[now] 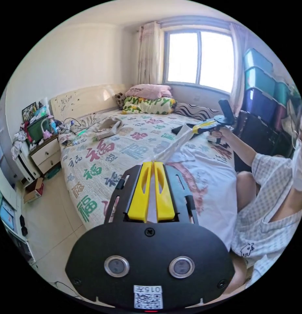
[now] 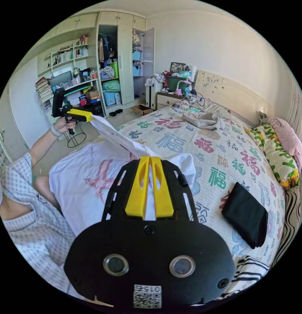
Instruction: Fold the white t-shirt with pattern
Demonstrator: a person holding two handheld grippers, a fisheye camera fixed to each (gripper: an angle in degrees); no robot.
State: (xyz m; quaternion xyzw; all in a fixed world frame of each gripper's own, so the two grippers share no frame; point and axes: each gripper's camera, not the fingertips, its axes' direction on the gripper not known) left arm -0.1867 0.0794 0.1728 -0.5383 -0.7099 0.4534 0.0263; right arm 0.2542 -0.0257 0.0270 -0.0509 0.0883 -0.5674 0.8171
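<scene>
White patterned t-shirt (image 1: 206,183) on the bed (image 1: 131,147), edge lifted taut between left gripper (image 1: 153,162) and right gripper (image 2: 146,158), both jaws clamped on fabric. Right gripper view adds folded black garment (image 2: 245,214) beside shirt.

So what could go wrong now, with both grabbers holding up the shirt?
1. The left gripper and right gripper each pinch only a thin edge of the white t-shirt, stretched taut between them; it might slip out.
2. Part of the shirt hangs over the bed's near edge and could slide down.
3. The black folded cloth lies close and could get dragged.
</scene>
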